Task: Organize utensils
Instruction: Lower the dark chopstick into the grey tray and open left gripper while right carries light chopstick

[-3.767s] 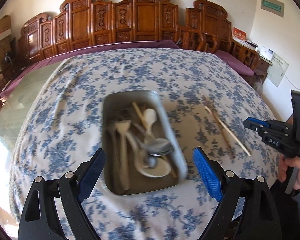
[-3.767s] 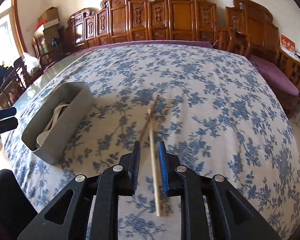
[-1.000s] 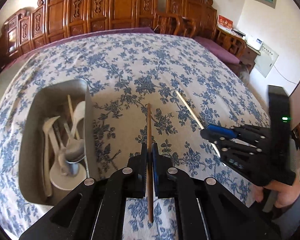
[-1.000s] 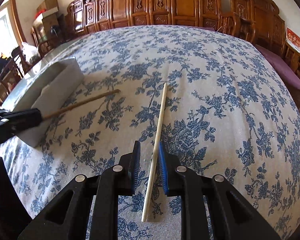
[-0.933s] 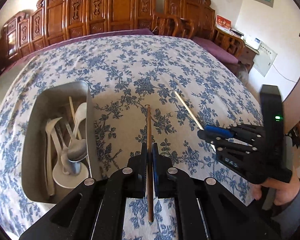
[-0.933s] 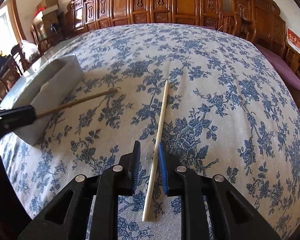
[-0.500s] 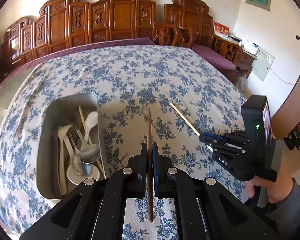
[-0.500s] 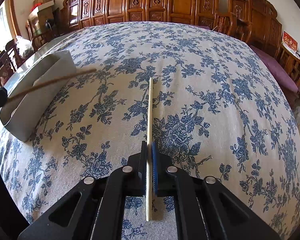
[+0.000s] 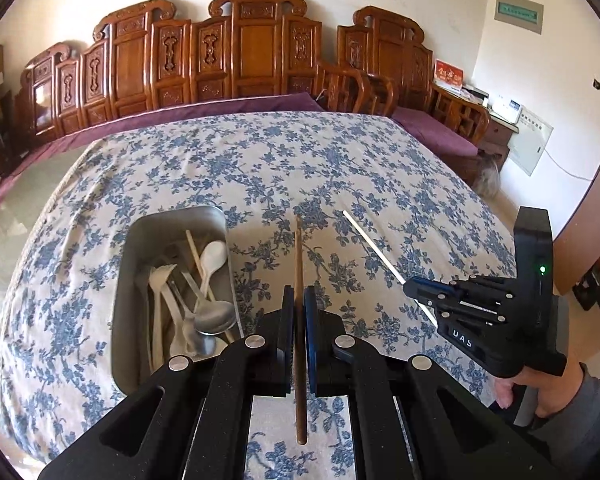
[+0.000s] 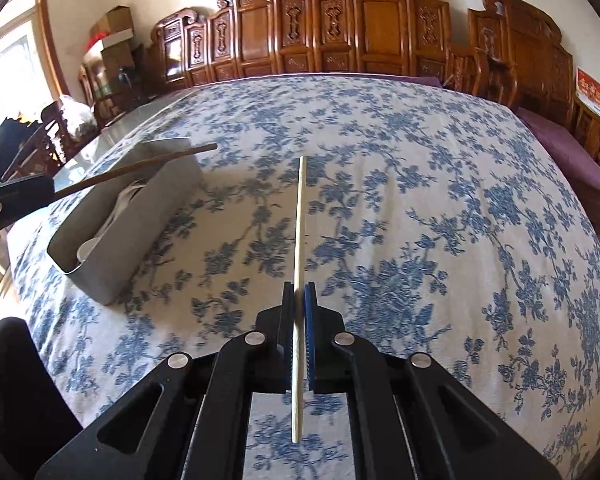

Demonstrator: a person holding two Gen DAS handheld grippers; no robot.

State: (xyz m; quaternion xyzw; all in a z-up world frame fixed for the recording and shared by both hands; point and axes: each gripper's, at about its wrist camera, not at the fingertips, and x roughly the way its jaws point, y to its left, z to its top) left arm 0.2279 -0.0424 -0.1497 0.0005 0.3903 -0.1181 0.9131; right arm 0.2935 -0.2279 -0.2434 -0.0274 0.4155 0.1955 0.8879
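My left tool (image 9: 299, 300) is shut tight on a dark brown chopstick (image 9: 299, 256). It sticks out over the flowery table (image 9: 260, 168), just beside the grey tray (image 9: 129, 320) full of spoons (image 9: 214, 256). My right tool (image 10: 299, 296) has just closed on a pale chopstick (image 10: 299, 220). It holds it up over the table too.

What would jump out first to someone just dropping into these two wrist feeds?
Each gripper is clamped on a single chopstick: the left gripper holds a dark chopstick, the right gripper a pale chopstick, both above the blue-flowered tablecloth. At the left sits a grey bin already holding spoons.
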